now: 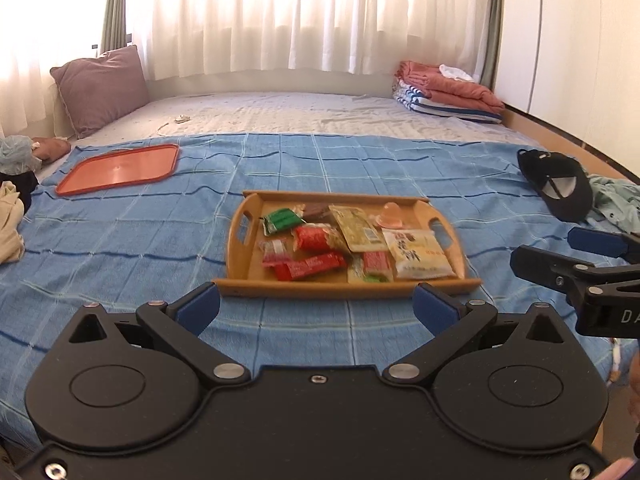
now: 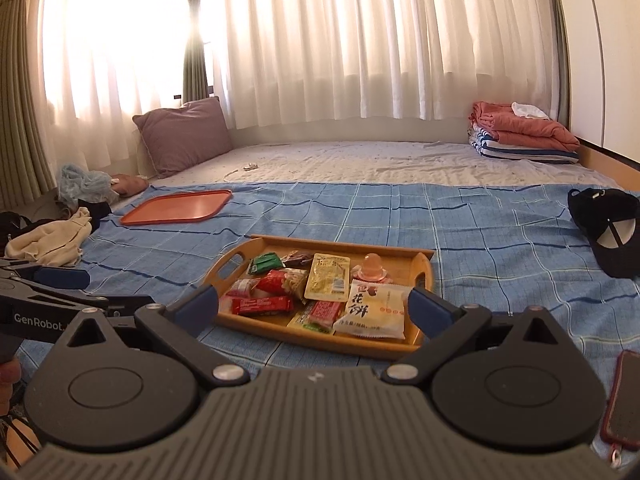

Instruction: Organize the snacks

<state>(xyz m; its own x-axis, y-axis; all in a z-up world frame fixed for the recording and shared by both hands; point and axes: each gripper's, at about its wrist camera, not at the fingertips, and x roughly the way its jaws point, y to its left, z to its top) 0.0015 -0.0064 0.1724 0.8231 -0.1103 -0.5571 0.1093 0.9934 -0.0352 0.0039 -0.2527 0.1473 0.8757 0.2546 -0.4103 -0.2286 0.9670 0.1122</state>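
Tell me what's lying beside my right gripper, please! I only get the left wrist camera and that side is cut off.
Observer: A phone in a red case lies on the blue blanket, just to the right of the right gripper.
Operator: Cool! Does my left gripper have any words on it? I only see its top.
Observer: Yes. From the right wrist camera, the side of the left gripper reads "GenRobot" in white letters.
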